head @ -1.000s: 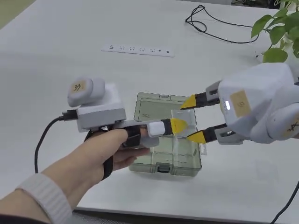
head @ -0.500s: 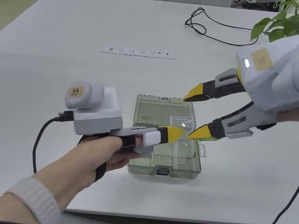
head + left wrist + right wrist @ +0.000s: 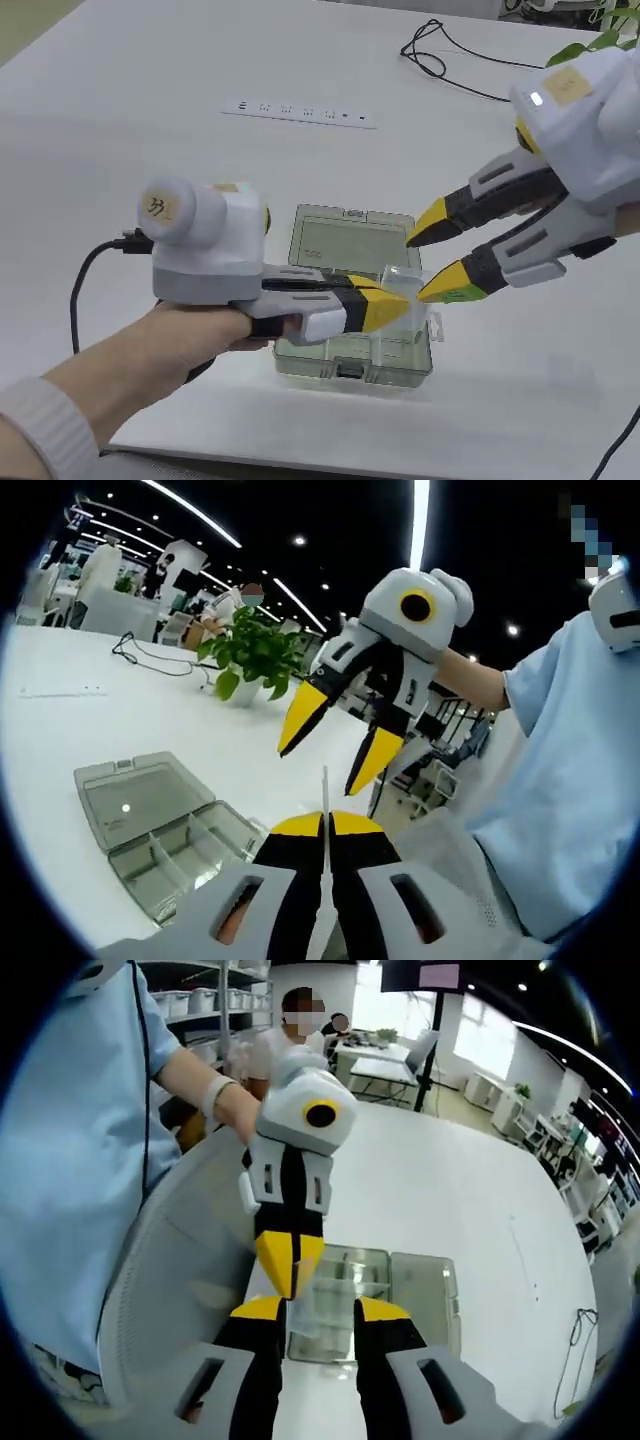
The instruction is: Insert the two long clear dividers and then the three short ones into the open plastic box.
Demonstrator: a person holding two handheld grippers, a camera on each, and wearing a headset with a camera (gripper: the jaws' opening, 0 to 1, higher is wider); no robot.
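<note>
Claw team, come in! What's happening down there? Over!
Left claw shut on clear divider, over open plastic box. Right claw open, straddling the divider. Nothing blocking the box.

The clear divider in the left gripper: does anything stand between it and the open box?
Nothing visible does. The left gripper holds the clear divider above the open box. The right gripper is open at the divider's side, not under it.
</note>
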